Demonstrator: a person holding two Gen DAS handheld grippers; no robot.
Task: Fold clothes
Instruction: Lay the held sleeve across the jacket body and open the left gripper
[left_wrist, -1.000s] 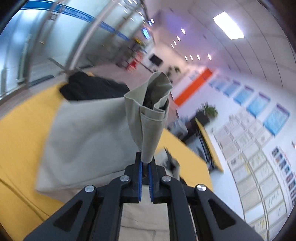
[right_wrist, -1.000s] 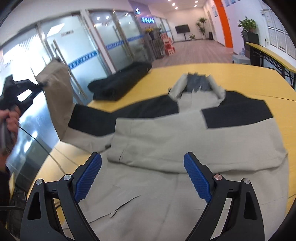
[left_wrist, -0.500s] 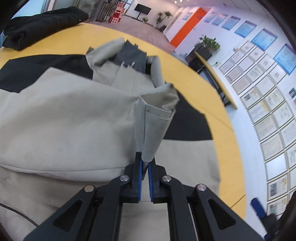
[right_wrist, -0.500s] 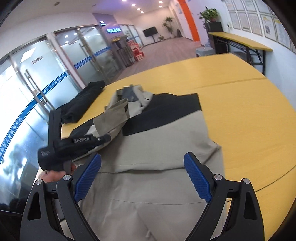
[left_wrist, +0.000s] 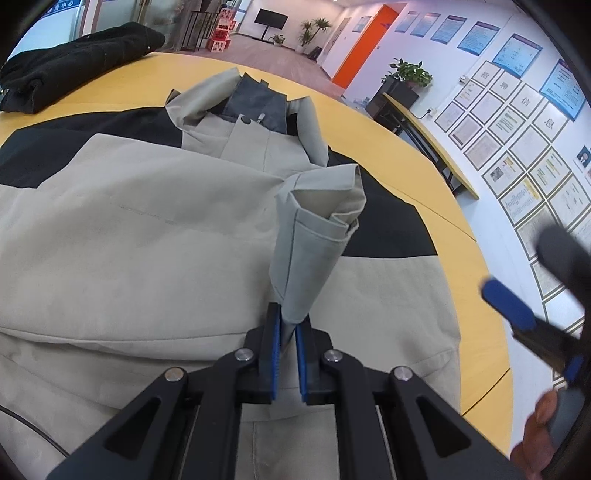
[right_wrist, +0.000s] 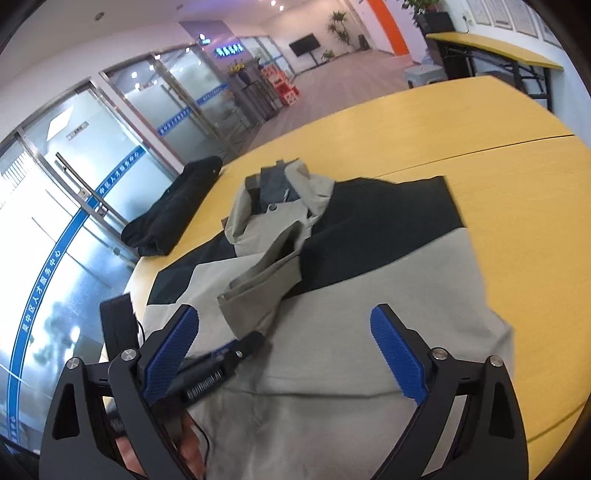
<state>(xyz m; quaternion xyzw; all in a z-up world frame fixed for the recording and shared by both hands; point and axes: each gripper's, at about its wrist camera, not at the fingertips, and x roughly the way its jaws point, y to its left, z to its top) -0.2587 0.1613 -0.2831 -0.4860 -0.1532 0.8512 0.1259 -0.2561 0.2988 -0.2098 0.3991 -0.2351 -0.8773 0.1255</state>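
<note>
One cuff (left_wrist: 314, 243) clamped in left gripper (left_wrist: 288, 354) | lies over jacket (left_wrist: 147, 221) chest, below collar (left_wrist: 258, 103) | right gripper (right_wrist: 284, 354) spread apart, empty.

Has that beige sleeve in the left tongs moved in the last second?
Yes. The sleeve cuff, pinched in the left tongs, was off past the jacket's side, near the black bundle; now it lies over the jacket, beside the collar.

sleeve cuff (left_wrist: 317, 236): carried from raised at 9 o'clock down across jacket (left_wrist: 129, 236) chest | right gripper (right_wrist: 284, 350): swung toward jacket's 3 o'clock edge
</note>
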